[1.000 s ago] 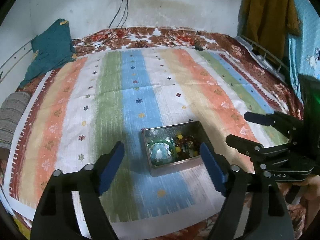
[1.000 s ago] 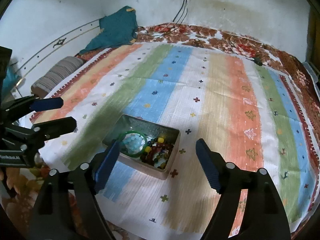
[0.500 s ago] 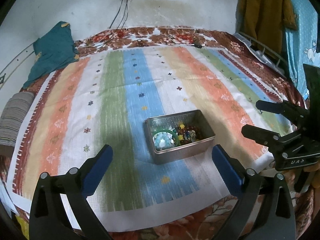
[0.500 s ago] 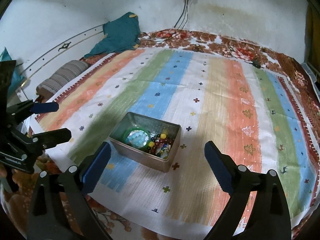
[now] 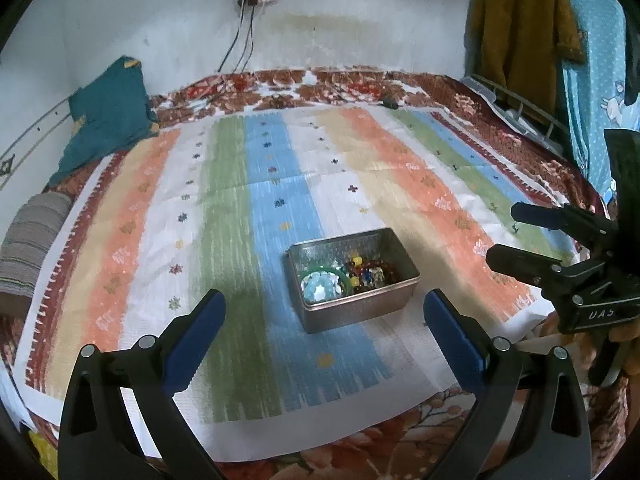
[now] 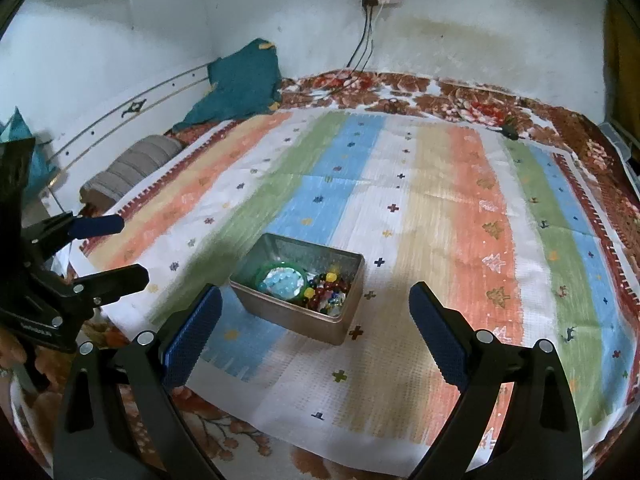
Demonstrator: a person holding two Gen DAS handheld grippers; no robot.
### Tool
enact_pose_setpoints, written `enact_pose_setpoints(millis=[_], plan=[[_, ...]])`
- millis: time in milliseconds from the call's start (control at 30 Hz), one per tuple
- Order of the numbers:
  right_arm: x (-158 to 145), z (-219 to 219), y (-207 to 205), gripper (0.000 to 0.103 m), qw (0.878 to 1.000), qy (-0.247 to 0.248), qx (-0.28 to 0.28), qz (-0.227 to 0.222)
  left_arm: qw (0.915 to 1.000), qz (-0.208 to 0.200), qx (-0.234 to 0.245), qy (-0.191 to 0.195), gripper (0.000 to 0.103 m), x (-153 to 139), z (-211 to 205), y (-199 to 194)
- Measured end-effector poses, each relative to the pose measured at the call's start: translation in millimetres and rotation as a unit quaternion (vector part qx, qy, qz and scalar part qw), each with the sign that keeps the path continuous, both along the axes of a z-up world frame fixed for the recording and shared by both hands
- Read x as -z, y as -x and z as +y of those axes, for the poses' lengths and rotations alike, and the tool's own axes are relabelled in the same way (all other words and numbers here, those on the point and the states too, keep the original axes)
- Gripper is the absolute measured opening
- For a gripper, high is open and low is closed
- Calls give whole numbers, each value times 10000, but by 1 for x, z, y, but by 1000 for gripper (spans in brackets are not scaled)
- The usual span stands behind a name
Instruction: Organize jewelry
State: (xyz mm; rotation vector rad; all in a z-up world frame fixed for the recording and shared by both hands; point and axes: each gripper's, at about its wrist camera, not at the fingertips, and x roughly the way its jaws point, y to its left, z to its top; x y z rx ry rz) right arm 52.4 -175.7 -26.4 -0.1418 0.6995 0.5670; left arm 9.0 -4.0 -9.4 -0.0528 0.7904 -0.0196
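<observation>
A rectangular metal tin [image 5: 362,307] [image 6: 288,318] stands on the striped cloth [image 5: 240,208] [image 6: 440,208]. Inside lie a green bangle [image 5: 329,269] [image 6: 266,270] around pale blue beads [image 5: 320,286] [image 6: 282,282], and a heap of mixed coloured beads [image 5: 366,272] [image 6: 326,294]. My left gripper [image 5: 324,322] is open and empty, held back from the tin on its near side. My right gripper [image 6: 316,320] is open and empty, also short of the tin. Each gripper shows in the other's view, the right one [image 5: 510,234] and the left one [image 6: 128,250].
The cloth covers a floral bedspread [image 5: 360,88] [image 6: 460,100] on a bed against a white wall. A teal cushion [image 5: 108,120] [image 6: 240,84] and a grey striped roll [image 5: 28,248] [image 6: 132,168] lie at the left. Clothes [image 5: 520,20] hang at the right.
Both grippers have drawn back and up from the tin, which now looks smaller and farther. Both stay open and empty. The tin and its contents have not moved.
</observation>
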Motion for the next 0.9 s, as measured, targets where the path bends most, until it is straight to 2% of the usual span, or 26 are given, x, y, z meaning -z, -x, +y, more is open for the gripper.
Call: enact_pose_setpoints(millis=[267, 900], plan=[[-6, -3, 9, 95, 9997, -89, -3, -232, 9996, -294, -26, -45, 97, -8, -5, 8], [-9, -4, 16, 95, 9988, -184, -152, -416, 9991, -399, 44, -139, 97, -11, -12, 12]])
